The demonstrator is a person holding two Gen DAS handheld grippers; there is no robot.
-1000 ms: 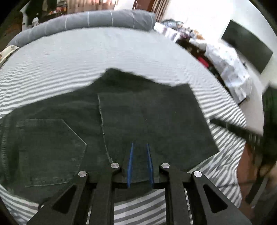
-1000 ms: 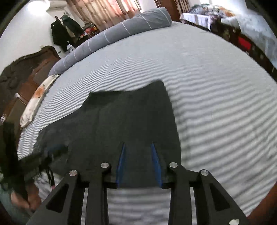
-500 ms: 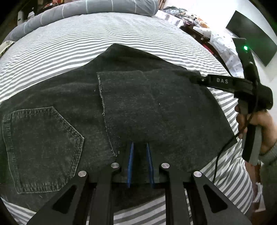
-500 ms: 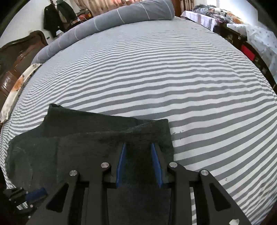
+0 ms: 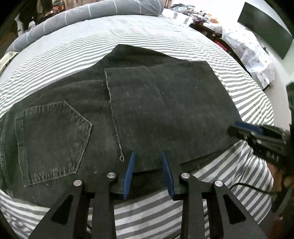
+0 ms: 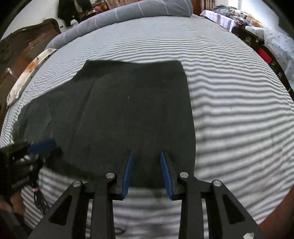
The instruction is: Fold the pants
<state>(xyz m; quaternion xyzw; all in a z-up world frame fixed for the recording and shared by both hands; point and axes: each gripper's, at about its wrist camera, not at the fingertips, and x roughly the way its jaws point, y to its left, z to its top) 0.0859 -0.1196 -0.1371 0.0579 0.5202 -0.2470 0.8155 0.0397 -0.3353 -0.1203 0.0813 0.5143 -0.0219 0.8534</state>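
A bed [image 5: 165, 36] covered in a grey-and-white striped sheet fills both views, with a long grey bolster [image 5: 91, 12] lying across its far end. In the right wrist view a dark wooden headboard [image 6: 27, 46] stands at the left. At the right edge of the left wrist view a dark screen [image 5: 264, 27] hangs on the wall.

The black denim pants [image 5: 147, 114] lie flat on the near part of the bed. The legs are folded back over the seat, their raw hem edge [image 5: 112, 110] running across the middle of the garment. A stitched back pocket [image 5: 51, 139] faces up to the left of that edge.

The left gripper [image 5: 148, 156] is over the near edge of the pants, its blue-padded fingers [image 5: 129, 171] set well apart with denim showing between them and nothing clamped. The right gripper [image 6: 146, 155] is likewise spread wide over the near right corner of the pants [image 6: 128, 110]; this view is blurred, so whether its tips touch the cloth cannot be told. It also shows at the right of the left wrist view [image 5: 246, 126], just beside the garment's right edge.
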